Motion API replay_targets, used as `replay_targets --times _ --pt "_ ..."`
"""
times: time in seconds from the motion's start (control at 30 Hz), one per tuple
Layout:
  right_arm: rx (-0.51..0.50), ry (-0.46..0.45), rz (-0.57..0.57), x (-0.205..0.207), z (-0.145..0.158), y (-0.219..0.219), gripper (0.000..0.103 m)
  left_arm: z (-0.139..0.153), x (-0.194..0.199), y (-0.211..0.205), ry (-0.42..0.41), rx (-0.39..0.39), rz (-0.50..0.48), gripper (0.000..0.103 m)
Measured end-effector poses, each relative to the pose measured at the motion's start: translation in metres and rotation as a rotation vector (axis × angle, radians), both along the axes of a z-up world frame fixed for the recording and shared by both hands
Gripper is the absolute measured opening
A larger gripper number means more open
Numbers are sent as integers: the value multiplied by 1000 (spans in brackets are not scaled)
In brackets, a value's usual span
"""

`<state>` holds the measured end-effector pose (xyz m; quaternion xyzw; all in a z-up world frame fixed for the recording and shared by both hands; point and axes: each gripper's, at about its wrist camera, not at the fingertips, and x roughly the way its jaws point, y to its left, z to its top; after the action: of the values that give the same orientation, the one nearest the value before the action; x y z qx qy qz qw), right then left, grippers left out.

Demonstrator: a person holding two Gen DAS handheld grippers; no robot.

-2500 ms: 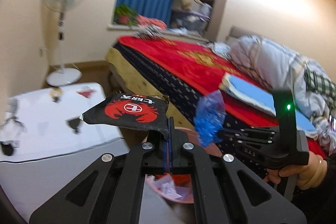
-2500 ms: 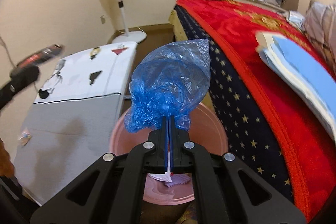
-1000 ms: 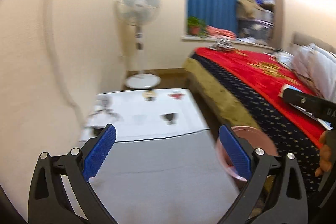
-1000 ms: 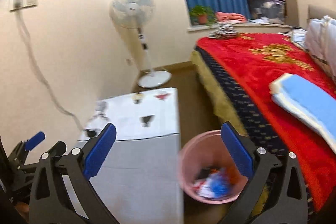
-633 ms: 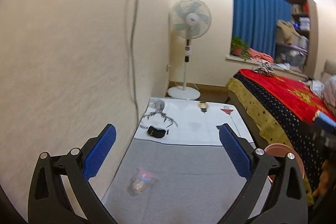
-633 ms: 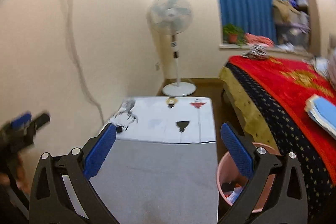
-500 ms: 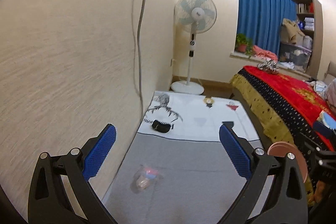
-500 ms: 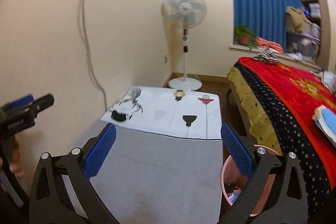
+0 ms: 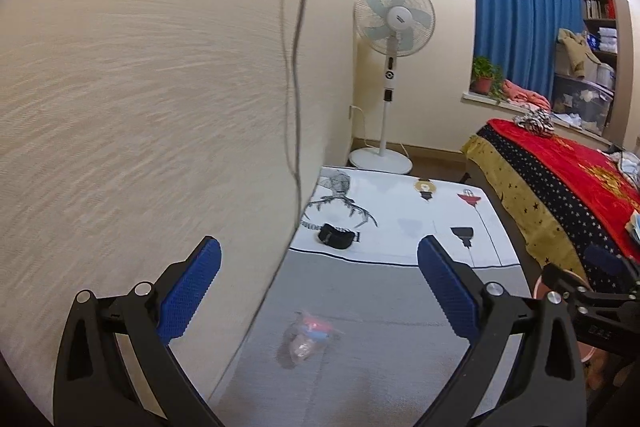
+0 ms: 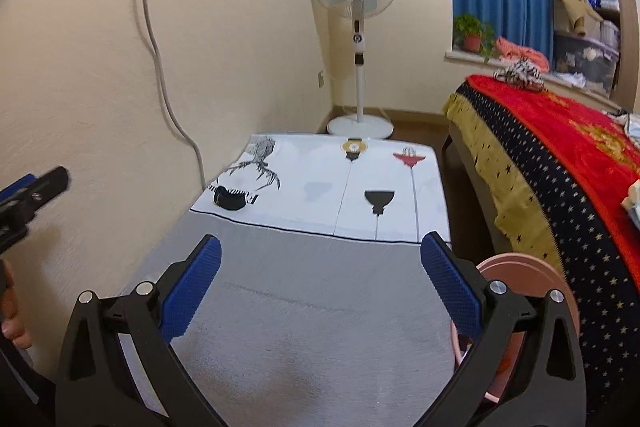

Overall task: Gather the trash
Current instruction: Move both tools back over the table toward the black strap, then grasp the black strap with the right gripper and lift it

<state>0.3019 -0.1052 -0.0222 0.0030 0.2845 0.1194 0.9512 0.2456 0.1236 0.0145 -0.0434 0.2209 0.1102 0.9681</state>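
Both the left tongs [image 9: 318, 291] and right tongs [image 10: 320, 291] hover apart, level over the desk [image 10: 312, 307]; a crumpled wrapper [image 9: 307, 339] lies at lower centre.

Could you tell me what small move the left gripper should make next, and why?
Probably lower the left gripper onto the wrapper: its jaws are open and empty, and the wrapper lies on the grey table just ahead between them.

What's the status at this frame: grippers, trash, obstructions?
Left gripper open, empty. Right gripper open, empty. Small clear wrapper lies on grey table, ahead of left gripper. Pink bin beside table. Nothing in the way.
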Motion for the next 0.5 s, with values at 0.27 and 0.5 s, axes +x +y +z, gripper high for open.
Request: replay_targets --times 0.27,0.5 --pt "-2 50 71 86 -25 43 98 1 1 12 14 54 92 95" --pt "-58 92 197 157 -77 101 93 -3 12 16 47 79 139 95"
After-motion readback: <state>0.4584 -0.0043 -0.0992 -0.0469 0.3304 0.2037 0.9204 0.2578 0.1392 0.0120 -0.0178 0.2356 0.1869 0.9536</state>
